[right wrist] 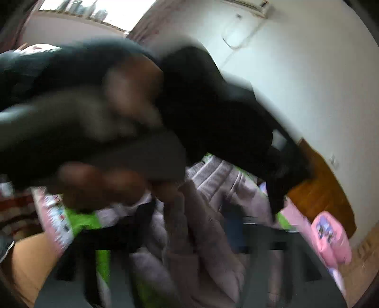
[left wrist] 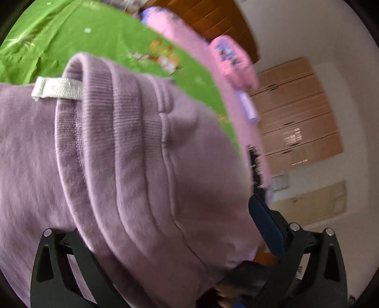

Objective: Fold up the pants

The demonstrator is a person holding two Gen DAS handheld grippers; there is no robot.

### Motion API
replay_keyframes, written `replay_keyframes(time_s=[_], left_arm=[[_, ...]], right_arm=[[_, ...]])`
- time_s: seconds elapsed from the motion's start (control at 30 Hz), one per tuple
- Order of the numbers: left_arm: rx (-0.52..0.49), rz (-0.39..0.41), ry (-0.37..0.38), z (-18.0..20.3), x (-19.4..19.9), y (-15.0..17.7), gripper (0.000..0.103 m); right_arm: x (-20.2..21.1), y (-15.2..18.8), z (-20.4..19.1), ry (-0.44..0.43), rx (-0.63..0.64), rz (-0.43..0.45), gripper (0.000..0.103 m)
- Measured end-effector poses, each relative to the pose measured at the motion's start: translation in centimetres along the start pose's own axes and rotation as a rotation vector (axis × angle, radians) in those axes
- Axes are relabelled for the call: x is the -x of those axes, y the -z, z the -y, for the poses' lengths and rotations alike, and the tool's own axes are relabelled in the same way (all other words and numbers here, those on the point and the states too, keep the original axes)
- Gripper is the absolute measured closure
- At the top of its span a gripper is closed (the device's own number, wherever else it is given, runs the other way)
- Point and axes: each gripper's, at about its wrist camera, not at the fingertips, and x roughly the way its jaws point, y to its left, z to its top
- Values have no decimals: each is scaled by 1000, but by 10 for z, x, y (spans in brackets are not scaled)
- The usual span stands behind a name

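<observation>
Two hand-held grippers are seen: the left hand-held gripper [left wrist: 163, 248], spread, is draped by mauve fleece pants [left wrist: 123, 165] running up-left on the green bed sheet [left wrist: 71, 30]; the right hand-held gripper [right wrist: 189, 237], spread and empty, is just beside.

- White wall [right wrist: 308, 78] carrying an air conditioner [right wrist: 251, 6] up high.
- Bright window [right wrist: 94, 9] — daylight behind.
- Wooden headboard [right wrist: 324, 189]; cardboard boxes [left wrist: 296, 113] against the wall.
</observation>
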Motion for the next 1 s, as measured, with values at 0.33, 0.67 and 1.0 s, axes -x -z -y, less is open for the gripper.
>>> replay_keyframes(time_s=[0.33,0.67,1.0], left_arm=[[-19,-14,-16,-4,4,6,2],[-21,-35,-68,6,-16,-12,2],[-159,28,-285,37,2,9,72]], right_arm=[[85,114,139,63,-481,-52,14],[69,162,133,-39,-694,-239,14],[18,146,99,16,-659,-355,14]])
